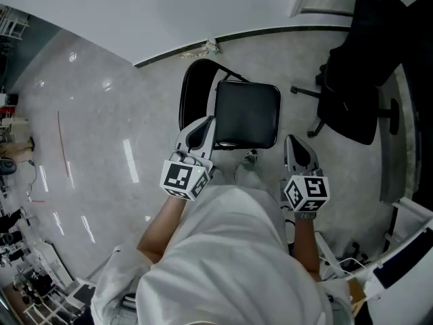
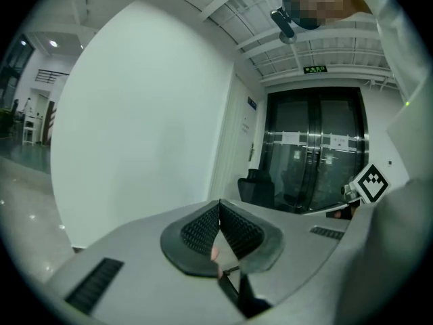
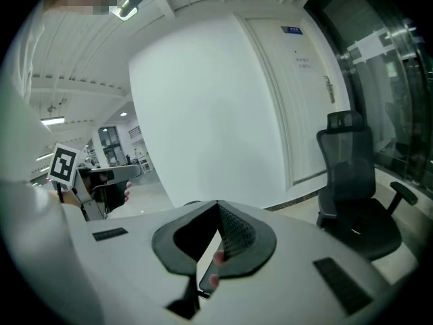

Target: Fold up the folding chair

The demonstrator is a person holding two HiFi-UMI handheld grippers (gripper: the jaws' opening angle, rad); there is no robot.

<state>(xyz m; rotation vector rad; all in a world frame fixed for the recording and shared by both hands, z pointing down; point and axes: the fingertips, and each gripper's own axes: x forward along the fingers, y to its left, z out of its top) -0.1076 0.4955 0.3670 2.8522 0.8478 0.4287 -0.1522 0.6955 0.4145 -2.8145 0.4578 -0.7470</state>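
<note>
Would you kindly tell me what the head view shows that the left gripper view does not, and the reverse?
Only the head view shows the folding chair, standing unfolded just ahead of both tools. Only the left gripper view shows the glass doors, the green sign above them, and the left tool close up, jaws together on nothing. Both show the office chair, the white wall and part of the right tool.

I count one folding chair at the top middle of the frame and one office chair at the upper right. I carry two grippers: one left gripper and one right gripper, both lower centre.
</note>
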